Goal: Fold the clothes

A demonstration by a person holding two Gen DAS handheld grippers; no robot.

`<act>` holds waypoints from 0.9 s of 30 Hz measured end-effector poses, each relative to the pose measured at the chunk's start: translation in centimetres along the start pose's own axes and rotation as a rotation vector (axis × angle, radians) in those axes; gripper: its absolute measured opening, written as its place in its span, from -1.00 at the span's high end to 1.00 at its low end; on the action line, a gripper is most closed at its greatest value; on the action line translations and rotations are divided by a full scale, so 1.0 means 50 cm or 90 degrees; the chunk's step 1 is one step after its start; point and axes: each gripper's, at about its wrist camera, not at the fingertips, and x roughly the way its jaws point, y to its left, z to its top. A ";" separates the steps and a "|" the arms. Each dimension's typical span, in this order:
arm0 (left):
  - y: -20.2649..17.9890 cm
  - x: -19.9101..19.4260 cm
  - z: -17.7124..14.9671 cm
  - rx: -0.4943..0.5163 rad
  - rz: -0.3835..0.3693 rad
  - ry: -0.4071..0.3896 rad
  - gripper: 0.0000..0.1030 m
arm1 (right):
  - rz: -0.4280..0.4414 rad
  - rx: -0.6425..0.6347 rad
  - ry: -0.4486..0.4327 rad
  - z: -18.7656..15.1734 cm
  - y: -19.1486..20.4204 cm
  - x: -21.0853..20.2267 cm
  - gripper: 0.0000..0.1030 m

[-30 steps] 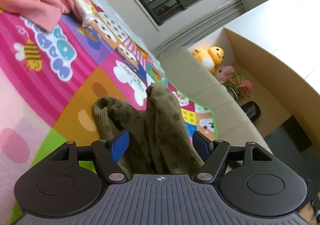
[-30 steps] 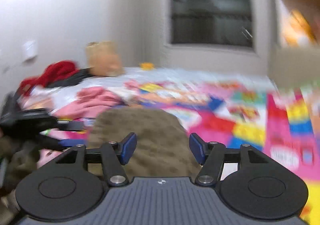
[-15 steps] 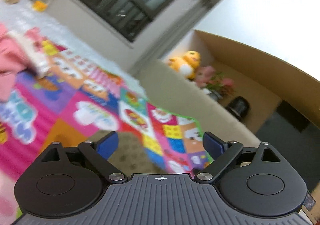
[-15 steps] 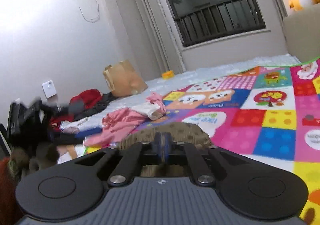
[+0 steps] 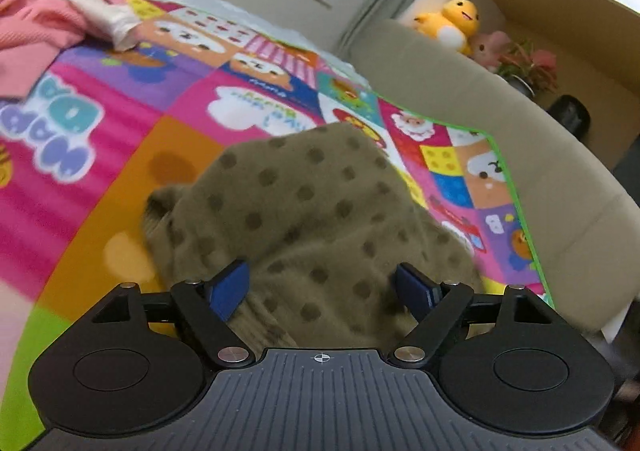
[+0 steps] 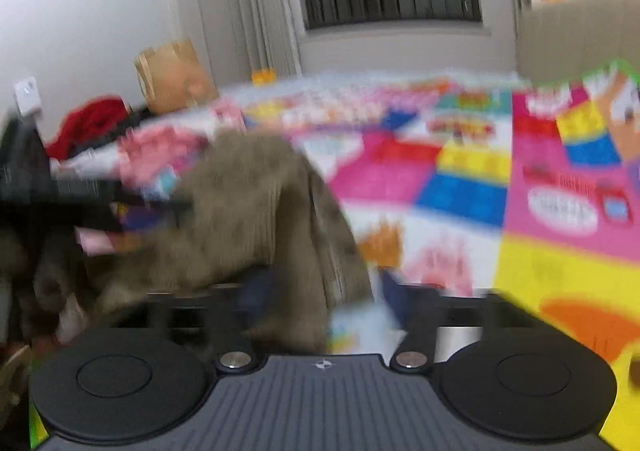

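Since half a second ago, the right gripper [image 6: 320, 295], then pressed shut, is being seen with its jaws parted, and the left gripper [image 5: 324, 287], then raised toward the window with little cloth in view, is being seen lowered over the olive dotted garment [image 5: 316, 227]. The left jaws are being held wide apart, with the garment lying between and beyond the blue pads [image 5: 228, 285] and no pinch on the cloth visible. The garment is being shown bunched in a mound on the colourful play mat [image 5: 132, 103], spread over an orange square and the neighbouring cartoon squares. In the right wrist view, which is heavily blurred, the same garment [image 6: 256, 211] is being seen draped in front of the right jaws, and a fold is possibly lying between them, though contact cannot be told. A pile of pink clothes [image 5: 36, 31] is being shown farther back on the mat, well apart from the garment. A beige sofa [image 5: 500, 139] is being seen along the mat's green edge, with a yellow plush duck [image 5: 452, 21] set behind it. A brown paper bag [image 6: 172, 75] and red clothing [image 6: 88, 123] are being shown near the far wall.
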 end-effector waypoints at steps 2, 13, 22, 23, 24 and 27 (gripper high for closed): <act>0.002 -0.005 -0.005 0.005 0.002 -0.003 -0.66 | 0.020 -0.020 -0.035 0.035 0.018 0.008 -0.72; 0.001 -0.005 -0.019 0.048 0.004 -0.001 -0.70 | -0.125 -0.132 0.060 -0.022 0.062 0.132 -1.00; -0.003 -0.029 -0.031 0.058 -0.004 -0.005 -0.75 | -0.102 -0.082 0.114 -0.055 0.020 0.094 -1.00; -0.010 -0.040 -0.034 0.072 -0.004 -0.009 -0.75 | -0.111 -0.083 0.106 -0.056 0.015 0.087 -1.00; -0.018 -0.050 -0.037 0.085 -0.004 -0.013 -0.75 | -0.119 -0.083 0.098 -0.057 0.010 0.080 -1.00; -0.074 -0.096 -0.047 0.164 -0.023 -0.042 -0.74 | -0.145 -0.085 0.074 -0.059 -0.004 0.058 -1.00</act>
